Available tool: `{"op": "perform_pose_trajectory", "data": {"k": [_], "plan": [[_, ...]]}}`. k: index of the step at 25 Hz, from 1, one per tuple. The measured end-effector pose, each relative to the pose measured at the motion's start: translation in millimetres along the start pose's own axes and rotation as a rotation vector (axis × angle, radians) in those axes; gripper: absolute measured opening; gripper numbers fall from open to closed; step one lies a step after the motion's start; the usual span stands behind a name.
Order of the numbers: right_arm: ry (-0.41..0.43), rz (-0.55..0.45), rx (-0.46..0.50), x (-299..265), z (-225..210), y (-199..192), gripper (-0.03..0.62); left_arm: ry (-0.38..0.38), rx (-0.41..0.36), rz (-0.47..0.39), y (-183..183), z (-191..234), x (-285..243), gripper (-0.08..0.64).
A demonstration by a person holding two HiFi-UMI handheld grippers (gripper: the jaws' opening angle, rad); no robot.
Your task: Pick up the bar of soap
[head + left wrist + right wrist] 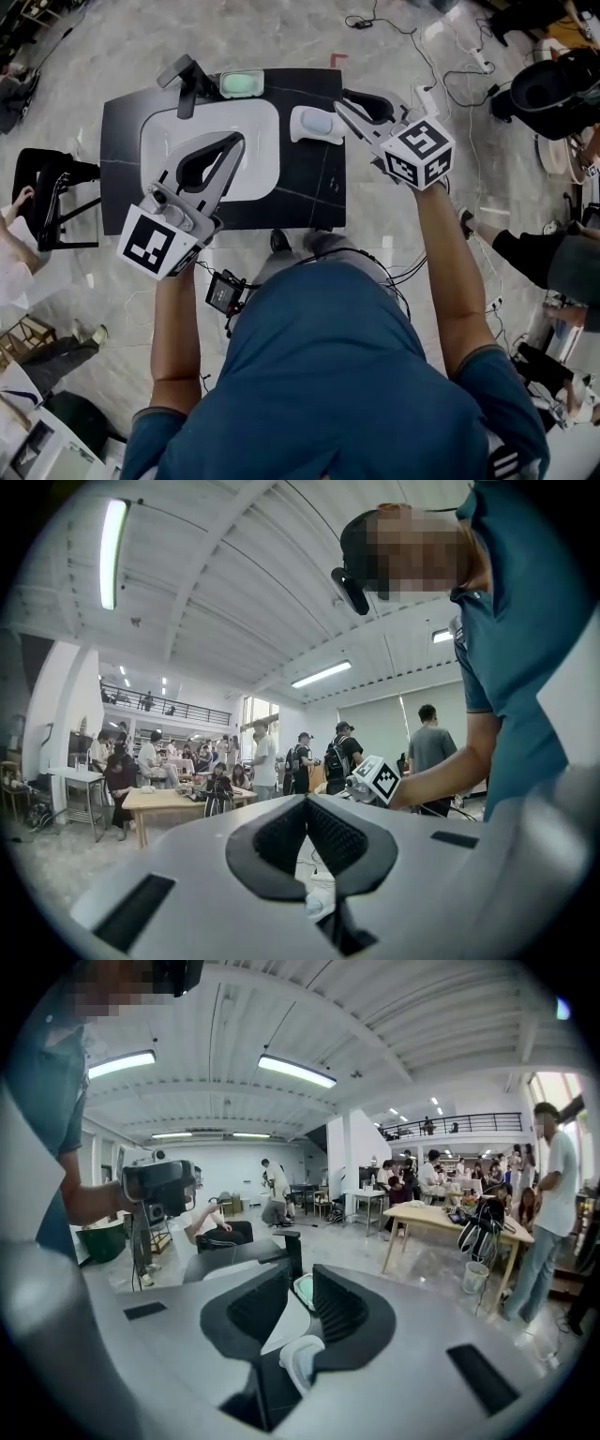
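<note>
right hand-held gripper (pixel 342 106) slightly parted, empty, near soap (pixel 321 123); left hand-held gripper (pixel 238 140) clenched, empty

In the right gripper view the right gripper (pixel 301 1277) covered most of the white dish (pixel 302 1361) with its own jaws. Only a curved piece of the rim showed there, the bar of soap (pixel 320 123) could not be made out, and the green thing (pixel 303 1294) beyond was a mere sliver in the gap. In the head view the left gripper (pixel 235 142) hid part of the white basin (pixel 258 122), and the person's body (pixel 328 375) covered the near edge of the black table (pixel 122 141). Low between the jaws in the left gripper view, a small white shape (pixel 315 907) was too small to tell.
</note>
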State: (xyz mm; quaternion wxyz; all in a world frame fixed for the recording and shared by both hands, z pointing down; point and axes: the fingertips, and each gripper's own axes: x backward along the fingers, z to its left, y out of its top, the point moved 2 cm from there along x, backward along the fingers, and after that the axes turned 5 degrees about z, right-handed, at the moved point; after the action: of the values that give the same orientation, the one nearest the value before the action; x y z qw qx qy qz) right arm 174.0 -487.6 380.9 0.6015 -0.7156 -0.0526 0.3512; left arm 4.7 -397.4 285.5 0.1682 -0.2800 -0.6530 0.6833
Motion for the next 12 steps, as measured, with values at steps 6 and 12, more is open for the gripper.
{"op": "perform_pose_trajectory", "data": {"k": [6,12], "plan": [[0.066,0.097,-0.007,-37,-12,-38,0.138,0.016,0.017,-0.005,-8,6,-7,0.003],[0.117,0.172,-0.011,-61,-19,-69,0.19,0.021,0.038,0.013,-18,9,-12,0.003]]}}
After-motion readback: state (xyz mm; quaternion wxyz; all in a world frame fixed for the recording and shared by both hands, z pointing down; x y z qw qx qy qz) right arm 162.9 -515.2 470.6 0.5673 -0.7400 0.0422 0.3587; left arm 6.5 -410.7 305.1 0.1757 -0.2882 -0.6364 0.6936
